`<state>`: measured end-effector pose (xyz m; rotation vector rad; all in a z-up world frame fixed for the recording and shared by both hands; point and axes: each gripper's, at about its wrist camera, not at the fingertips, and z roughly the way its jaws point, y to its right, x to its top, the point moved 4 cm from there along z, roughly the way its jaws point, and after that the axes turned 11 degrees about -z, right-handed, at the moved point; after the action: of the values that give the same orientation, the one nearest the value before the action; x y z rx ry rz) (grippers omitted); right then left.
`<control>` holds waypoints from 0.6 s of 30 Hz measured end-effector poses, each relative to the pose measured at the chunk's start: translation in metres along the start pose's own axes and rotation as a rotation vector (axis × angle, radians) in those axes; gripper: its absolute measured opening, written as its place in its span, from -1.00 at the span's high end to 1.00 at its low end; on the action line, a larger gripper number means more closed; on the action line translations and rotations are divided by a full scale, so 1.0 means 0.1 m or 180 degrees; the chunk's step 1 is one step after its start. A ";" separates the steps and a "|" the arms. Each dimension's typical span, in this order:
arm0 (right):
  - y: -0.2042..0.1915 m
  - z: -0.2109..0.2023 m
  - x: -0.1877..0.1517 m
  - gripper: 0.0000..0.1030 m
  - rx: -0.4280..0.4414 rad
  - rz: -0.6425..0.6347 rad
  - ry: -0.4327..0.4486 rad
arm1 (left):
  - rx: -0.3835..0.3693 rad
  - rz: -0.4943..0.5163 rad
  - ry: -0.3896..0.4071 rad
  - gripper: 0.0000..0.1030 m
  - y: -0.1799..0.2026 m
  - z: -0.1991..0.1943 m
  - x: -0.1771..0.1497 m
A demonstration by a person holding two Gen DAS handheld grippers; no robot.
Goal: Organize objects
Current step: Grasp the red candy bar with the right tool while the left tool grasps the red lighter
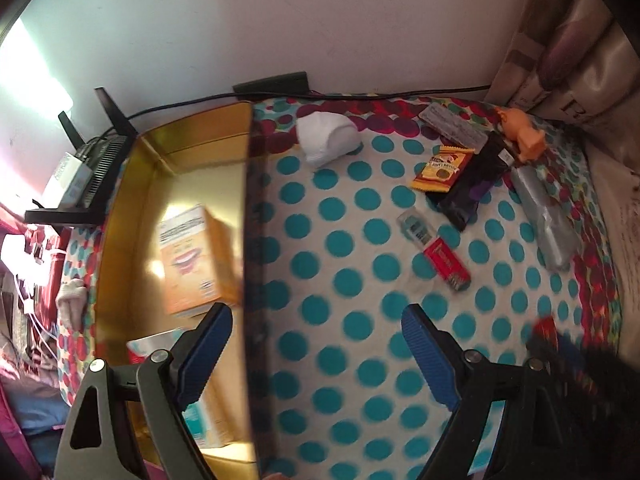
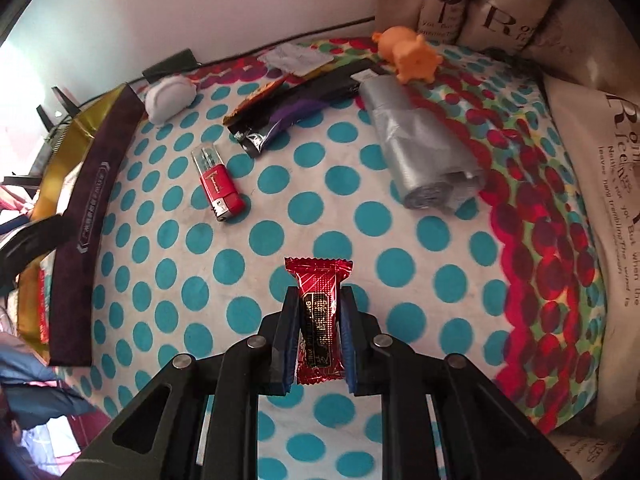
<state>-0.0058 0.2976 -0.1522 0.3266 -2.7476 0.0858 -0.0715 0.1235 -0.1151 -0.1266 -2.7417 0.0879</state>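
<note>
Left wrist view: left claw (image 1: 316, 332) is spread wide and grips nothing. It hangs over the right wall of a gold-lined box (image 1: 132, 208), one finger above the box floor, the other above the dotted blanket (image 1: 352, 280). An orange carton (image 1: 196, 260) lies in the box, blurred; a paler pack sits near it, too blurred to name. On the blanket to the right: a white cap-like piece (image 1: 326, 138) far, next to the box corner; a yellow sachet (image 1: 442, 170) touching a black pouch (image 1: 474, 182); a blister strip (image 1: 456, 125) beyond them; an orange toy (image 1: 522, 134) at the far right; a grey bag roll (image 1: 546, 220) near the toy. A red lighter (image 1: 436, 250) lies mid-blanket, apart from the rest. A black cable (image 1: 360, 94) runs along the wall.

Right wrist view: right claw (image 2: 319, 302) is closed on a red candy (image 2: 320, 312), the wrapper upright between the pads, its top end poking past the fingertips. It is held above the blanket (image 2: 280, 208), near centre. Lighter (image 2: 216, 184) lies far left of the candy; black pouch (image 2: 292, 112) and bag roll (image 2: 424, 148) farther back; toy (image 2: 412, 54) at the far edge by the cushions (image 2: 500, 12). Box (image 2: 80, 200) stands at the left, dark outer wall facing in. White piece (image 2: 168, 96) sits by its far corner.
</note>
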 end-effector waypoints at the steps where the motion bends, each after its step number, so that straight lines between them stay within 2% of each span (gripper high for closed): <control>1: 0.03 -0.04 -0.01 0.67 0.0031 0.0007 0.0019 | -0.0002 -0.0046 -0.0039 -0.73 0.09 0.06 0.04; 4: 0.08 -0.15 -0.04 0.66 0.0087 -0.0040 0.0074 | 0.0005 -0.0175 -0.0176 -0.73 0.29 0.23 0.12; 10: 0.15 -0.27 -0.09 0.66 0.0251 -0.0146 0.0139 | 0.0153 -0.0295 -0.0263 -0.73 0.58 0.50 0.20; 13: 0.18 -0.28 -0.09 0.66 0.0328 -0.0173 0.0156 | 0.0179 -0.0393 -0.0426 -0.73 0.63 0.63 0.18; 18: 0.22 -0.29 -0.09 0.65 0.0380 -0.0148 0.0164 | 0.0208 -0.0480 -0.0494 -0.73 0.66 0.71 0.16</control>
<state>0.0071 0.3236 -0.1287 0.4144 -2.6880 0.2435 -0.1086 0.1881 -0.1793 0.1098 -2.8884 0.1511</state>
